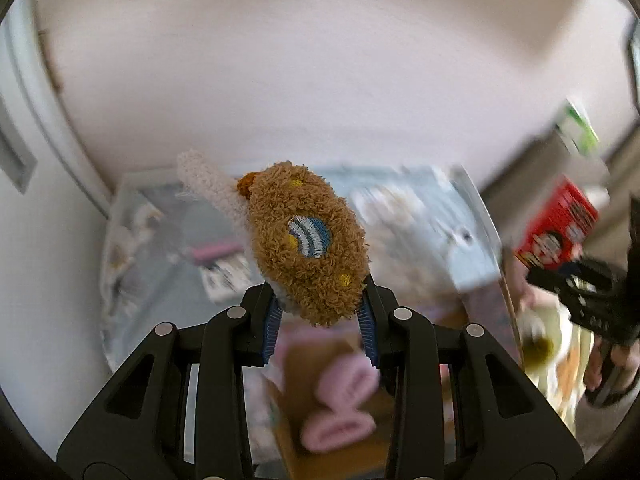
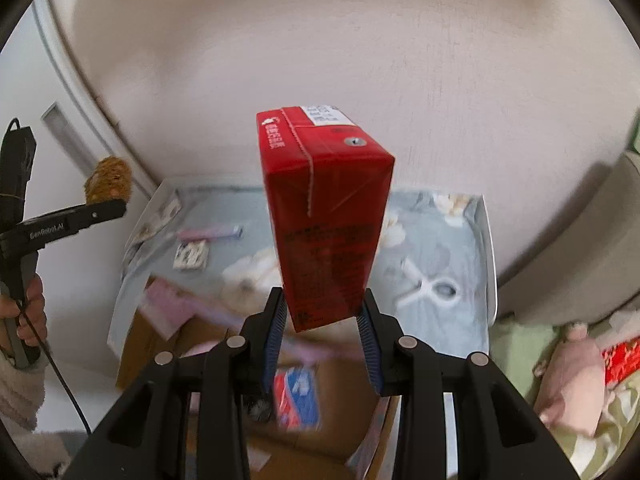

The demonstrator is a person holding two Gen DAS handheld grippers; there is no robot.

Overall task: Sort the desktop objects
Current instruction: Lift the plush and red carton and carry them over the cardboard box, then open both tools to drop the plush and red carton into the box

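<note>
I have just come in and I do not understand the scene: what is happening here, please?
A person is sorting things with two hand-held grippers. The left gripper holds a fuzzy brown plush toy in the air. The right gripper grips a red drink carton at its lower end and holds it upright. Both are lifted above a light blue patterned tray and an open cardboard box that already contains some items.

Both grippers raised in open air above the table [image 2: 472,264], each loaded: left gripper [image 1: 320,316] clamped on a brown plush toy [image 1: 308,240], right gripper [image 2: 324,320] on a red carton [image 2: 326,216]. Clear to the wall ahead. Below, near edge crowded by a cardboard box [image 2: 340,432]; white scissors [image 2: 428,288] toward the right edge; small items near the far left corner.
</note>
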